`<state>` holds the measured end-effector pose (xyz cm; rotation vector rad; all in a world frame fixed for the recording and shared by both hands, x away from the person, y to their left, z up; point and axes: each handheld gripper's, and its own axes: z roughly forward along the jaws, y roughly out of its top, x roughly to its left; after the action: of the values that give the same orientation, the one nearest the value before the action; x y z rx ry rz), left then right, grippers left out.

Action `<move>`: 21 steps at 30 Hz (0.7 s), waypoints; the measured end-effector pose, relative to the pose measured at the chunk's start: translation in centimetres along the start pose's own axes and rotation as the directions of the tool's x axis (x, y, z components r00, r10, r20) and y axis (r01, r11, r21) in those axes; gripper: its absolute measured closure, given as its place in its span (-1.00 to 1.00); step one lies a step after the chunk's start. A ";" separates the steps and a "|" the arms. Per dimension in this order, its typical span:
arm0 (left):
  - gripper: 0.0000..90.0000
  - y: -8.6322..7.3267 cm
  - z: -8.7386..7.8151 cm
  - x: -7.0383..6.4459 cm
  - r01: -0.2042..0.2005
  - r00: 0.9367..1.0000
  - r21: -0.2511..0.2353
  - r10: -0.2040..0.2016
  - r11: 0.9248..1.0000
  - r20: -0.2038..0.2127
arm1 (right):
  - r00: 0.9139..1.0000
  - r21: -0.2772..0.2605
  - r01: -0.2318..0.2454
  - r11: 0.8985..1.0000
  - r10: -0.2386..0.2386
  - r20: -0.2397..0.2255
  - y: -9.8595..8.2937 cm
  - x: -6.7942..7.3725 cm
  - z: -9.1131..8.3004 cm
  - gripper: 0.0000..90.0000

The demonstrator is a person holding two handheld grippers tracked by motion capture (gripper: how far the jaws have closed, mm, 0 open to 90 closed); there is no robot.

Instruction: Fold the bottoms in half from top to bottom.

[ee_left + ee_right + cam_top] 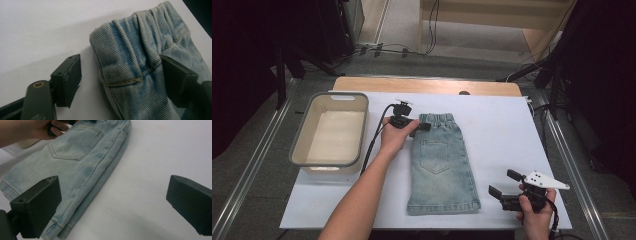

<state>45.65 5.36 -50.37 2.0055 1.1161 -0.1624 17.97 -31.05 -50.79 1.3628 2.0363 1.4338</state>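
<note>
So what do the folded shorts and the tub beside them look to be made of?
The shorts look like light-wash denim: the left gripper view shows a diagonal twill weave, faded blue and tan topstitching. The tub seems moulded plastic, matte cream with a grey rim, though the finish is hard to judge from this far.

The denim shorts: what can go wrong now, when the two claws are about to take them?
1. The left claw stands open around the waistband corner of the denim shorts. The elastic is bunched there, so it may pinch just one layer and the folded pair could open.
2. The right claw is open beside the hem, apart from the cloth. If the left lifts first, the shorts may drag on the white sheet and lose their fold.
</note>
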 end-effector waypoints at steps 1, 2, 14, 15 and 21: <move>-0.42 0.0 0.0 -0.1 0.004 1.000 0.004 -0.004 1.000 -0.004 | 1.000 0.001 -0.004 1.000 0.004 -0.006 0.1 0.1 0.1 -1.00; -0.37 0.0 0.1 -0.2 0.002 1.000 0.009 -0.002 1.000 -0.003 | 1.000 -0.002 -0.002 1.000 0.002 -0.010 0.3 0.2 0.3 -1.00; -0.07 0.0 0.5 -0.8 0.004 1.000 0.027 -0.003 1.000 -0.020 | 0.999 -0.034 0.025 0.999 -0.027 -0.044 4.4 0.4 1.9 -1.00; -0.06 -0.1 0.5 -0.8 0.002 1.000 0.028 -0.001 1.000 -0.019 | 0.999 -0.041 0.024 0.999 -0.026 -0.045 4.8 0.3 2.1 -1.00; -0.05 -0.2 0.5 -0.8 -0.001 1.000 0.018 0.002 1.000 -0.023 | 0.999 -0.048 0.009 0.999 -0.011 -0.044 6.5 -0.1 3.3 -1.00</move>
<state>45.14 4.51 -50.44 2.0292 1.1310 -0.1499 23.69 -28.95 -46.83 1.3115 2.0192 1.5113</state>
